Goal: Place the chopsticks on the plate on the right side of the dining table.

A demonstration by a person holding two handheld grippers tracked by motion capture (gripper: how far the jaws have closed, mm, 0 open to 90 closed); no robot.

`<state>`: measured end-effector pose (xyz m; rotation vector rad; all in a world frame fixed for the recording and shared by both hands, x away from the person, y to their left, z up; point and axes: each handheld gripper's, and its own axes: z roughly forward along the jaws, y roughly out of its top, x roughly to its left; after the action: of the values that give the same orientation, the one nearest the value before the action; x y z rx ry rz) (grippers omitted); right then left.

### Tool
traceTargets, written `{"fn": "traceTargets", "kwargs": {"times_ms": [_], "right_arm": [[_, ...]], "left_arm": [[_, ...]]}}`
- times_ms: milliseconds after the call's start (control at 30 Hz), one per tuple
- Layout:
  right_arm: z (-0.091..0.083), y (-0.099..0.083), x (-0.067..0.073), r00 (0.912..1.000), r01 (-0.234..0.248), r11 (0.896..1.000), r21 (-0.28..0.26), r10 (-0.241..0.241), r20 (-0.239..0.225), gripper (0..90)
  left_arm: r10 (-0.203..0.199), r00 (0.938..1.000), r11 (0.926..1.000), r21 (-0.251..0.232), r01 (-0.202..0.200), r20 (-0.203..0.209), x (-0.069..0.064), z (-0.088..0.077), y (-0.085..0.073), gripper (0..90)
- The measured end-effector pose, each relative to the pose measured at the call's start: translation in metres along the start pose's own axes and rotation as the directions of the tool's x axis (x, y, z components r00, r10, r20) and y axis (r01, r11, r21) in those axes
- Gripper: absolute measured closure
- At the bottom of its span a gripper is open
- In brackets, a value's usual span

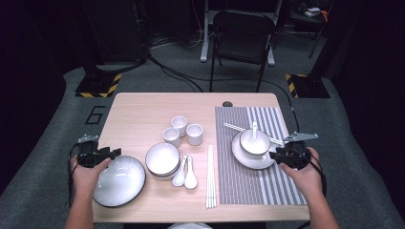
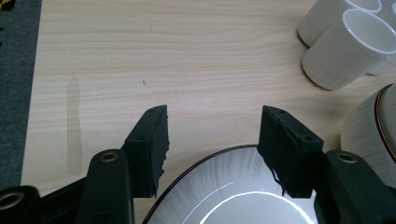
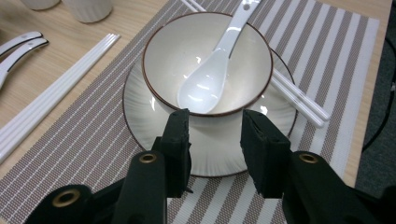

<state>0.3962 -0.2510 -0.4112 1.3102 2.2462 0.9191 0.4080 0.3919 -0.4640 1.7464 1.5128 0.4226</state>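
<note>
White ribbed ceramic bowl [image 3: 205, 60] on plate [image 3: 140, 116], striped mat; near wall hidden behind right gripper [image 3: 215, 135], jaws apart, unclenched. Left gripper [image 2: 212, 140] released, straddling glossy plate rim [image 2: 210, 158].

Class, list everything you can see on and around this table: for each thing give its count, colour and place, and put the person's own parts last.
Table: one, light wood, centre.
Placemat: one, grey striped, table's right.
Plate: one, white, on placemat.
Bowl: one, white, on that plate.
Spoon in bowl: one, white.
Chopsticks on plate: one pair, white.
Cups: three, white, centre.
Stacked bowls: white, centre; count unclear.
Spoons: two, white, beside them.
Chopsticks: white, at placemat's edge.
Large plate: one, grey-white, front left.
Chair: one, black, behind.
Left gripper: black, open, over large plate's rim.
Right gripper: black, open, by plate.
</note>
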Motion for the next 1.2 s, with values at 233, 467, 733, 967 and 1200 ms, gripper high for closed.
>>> {"fn": "traceTargets", "kwargs": {"times_ms": [233,467,733,967,1200], "right_arm": [[0.007,0.011,0.015,0.9998,0.013,0.999,-0.029,-0.014,-0.013,55.7],[0.016,0.024,0.029,0.9983,0.027,0.998,-0.053,-0.029,-0.050,55.0],[0.026,0.039,0.046,0.9951,0.033,0.998,-0.062,-0.038,-0.091,52.8],[0.039,0.046,0.055,0.9923,0.062,0.995,-0.075,-0.070,-0.103,48.5],[0.047,0.056,0.061,0.9864,0.067,0.995,-0.072,-0.077,-0.145,46.7]], "left_arm": [[0.032,0.9995,0.9993,0.020,-0.032,-0.006,-0.003,0.001,-0.002,42.6],[0.054,0.9984,0.9982,0.025,-0.054,-0.017,-0.005,0.001,-0.005,42.5],[0.071,0.9972,0.9967,0.040,-0.070,-0.024,-0.005,0.001,-0.007,41.8],[0.067,0.9974,0.9970,0.040,-0.066,-0.026,-0.005,-0.001,-0.007,41.2],[0.066,0.9975,0.9974,0.032,-0.065,-0.026,-0.004,0.000,-0.007,40.9]]}}
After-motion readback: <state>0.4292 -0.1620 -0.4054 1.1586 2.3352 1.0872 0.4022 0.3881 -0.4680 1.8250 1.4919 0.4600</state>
